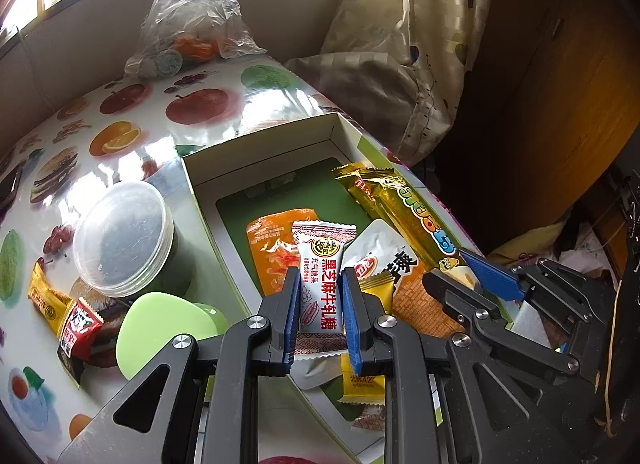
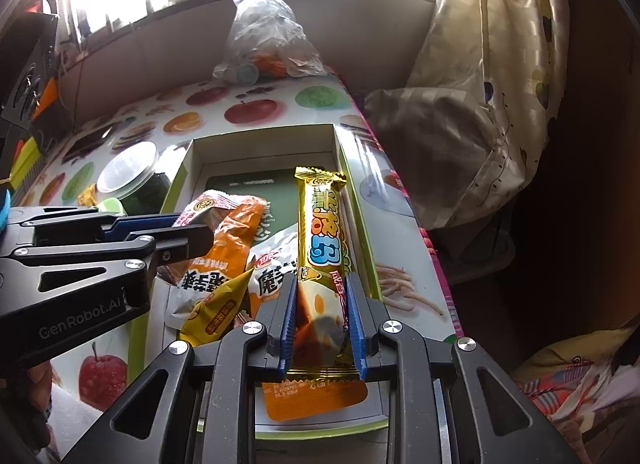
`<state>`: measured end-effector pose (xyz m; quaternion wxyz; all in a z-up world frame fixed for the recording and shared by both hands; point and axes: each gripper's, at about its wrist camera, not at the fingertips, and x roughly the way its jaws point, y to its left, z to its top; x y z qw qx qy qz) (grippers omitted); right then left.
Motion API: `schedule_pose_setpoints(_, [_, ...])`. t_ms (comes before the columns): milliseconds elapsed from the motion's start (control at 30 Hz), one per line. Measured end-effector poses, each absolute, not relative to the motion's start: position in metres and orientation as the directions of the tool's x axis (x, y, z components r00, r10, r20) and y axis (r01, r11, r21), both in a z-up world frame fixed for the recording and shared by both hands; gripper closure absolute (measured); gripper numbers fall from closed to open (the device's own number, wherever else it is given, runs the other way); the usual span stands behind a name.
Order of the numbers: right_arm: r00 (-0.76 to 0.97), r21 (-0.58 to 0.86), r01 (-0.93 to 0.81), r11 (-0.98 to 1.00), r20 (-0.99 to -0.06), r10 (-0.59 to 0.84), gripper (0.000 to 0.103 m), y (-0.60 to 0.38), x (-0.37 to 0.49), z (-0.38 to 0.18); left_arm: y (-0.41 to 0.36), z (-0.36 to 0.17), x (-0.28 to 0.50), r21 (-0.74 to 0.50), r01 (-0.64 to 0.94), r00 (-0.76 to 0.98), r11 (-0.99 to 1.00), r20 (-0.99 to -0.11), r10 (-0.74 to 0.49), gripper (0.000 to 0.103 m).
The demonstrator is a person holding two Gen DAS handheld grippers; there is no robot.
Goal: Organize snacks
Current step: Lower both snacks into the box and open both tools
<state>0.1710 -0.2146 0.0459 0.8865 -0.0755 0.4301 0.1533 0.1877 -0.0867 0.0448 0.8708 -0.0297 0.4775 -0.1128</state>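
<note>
An open cardboard box (image 1: 256,143) (image 2: 264,131) with a green floor lies on the fruit-print table. My left gripper (image 1: 320,276) is shut on a white nougat packet (image 1: 320,264) with black characters, held over the box's near half. My right gripper (image 2: 322,280) is shut on the lower end of a long gold snack bar (image 2: 322,223), which lies along the box's right wall. The gold bar (image 1: 416,215) and right gripper (image 1: 468,276) also show in the left wrist view. Inside lie an orange packet (image 1: 272,248), a white packet (image 1: 384,256) and a small yellow one (image 2: 216,304).
Left of the box stand a dark tub with a clear lid (image 1: 124,240) and a pale green plastic piece (image 1: 160,324). Small red (image 1: 80,328) and yellow (image 1: 44,300) packets lie beside them. A plastic bag (image 1: 188,23) sits at the table's far end. A curtain (image 1: 400,63) hangs right.
</note>
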Motion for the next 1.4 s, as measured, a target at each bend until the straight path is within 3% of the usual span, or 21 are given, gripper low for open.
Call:
schedule_pose_setpoints(433, [0.598, -0.018, -0.355, 0.935, -0.773, 0.213, 0.08, -0.214, 0.172, 0.044, -0.092, 0.043, 0.189, -0.108, 0.157, 0.517, 0.982, -0.838, -0.175, 0.081])
schedule_pose_setpoints(567, [0.599, -0.018, -0.351, 0.936, -0.773, 0.209, 0.074, -0.214, 0.172, 0.044, -0.094, 0.043, 0.19, -0.101, 0.161, 0.515, 0.982, -0.84, -0.171, 0.081])
schedule_pose_setpoints(633, [0.599, -0.019, -0.351, 0.936, -0.773, 0.209, 0.074, -0.214, 0.172, 0.044, -0.094, 0.043, 0.189, -0.101, 0.163, 0.516, 0.981, -0.839, -0.172, 0.078])
schedule_pose_setpoints(700, [0.601, -0.021, -0.352, 0.936, -0.771, 0.209, 0.073, -0.214, 0.171, 0.045, -0.094, 0.043, 0.189, -0.103, 0.165, 0.516, 0.981, -0.839, -0.175, 0.064])
schedule_pose_setpoints(733, [0.601, -0.021, -0.351, 0.936, -0.771, 0.208, 0.073, -0.214, 0.171, 0.045, -0.094, 0.043, 0.189, -0.104, 0.164, 0.515, 0.981, -0.839, -0.175, 0.062])
schedule_pose_setpoints(1000, [0.609, -0.024, -0.35, 0.936, -0.765, 0.208, 0.063, -0.214, 0.169, 0.047, -0.094, 0.043, 0.188, -0.106, 0.16, 0.515, 0.981, -0.84, -0.174, 0.062])
schedule_pose_setpoints(1400, [0.617, -0.017, -0.338, 0.941, -0.759, 0.209, 0.057, -0.217, 0.161, 0.053, -0.089, 0.052, 0.179, -0.109, 0.156, 0.531, 0.982, -0.829, -0.177, 0.061])
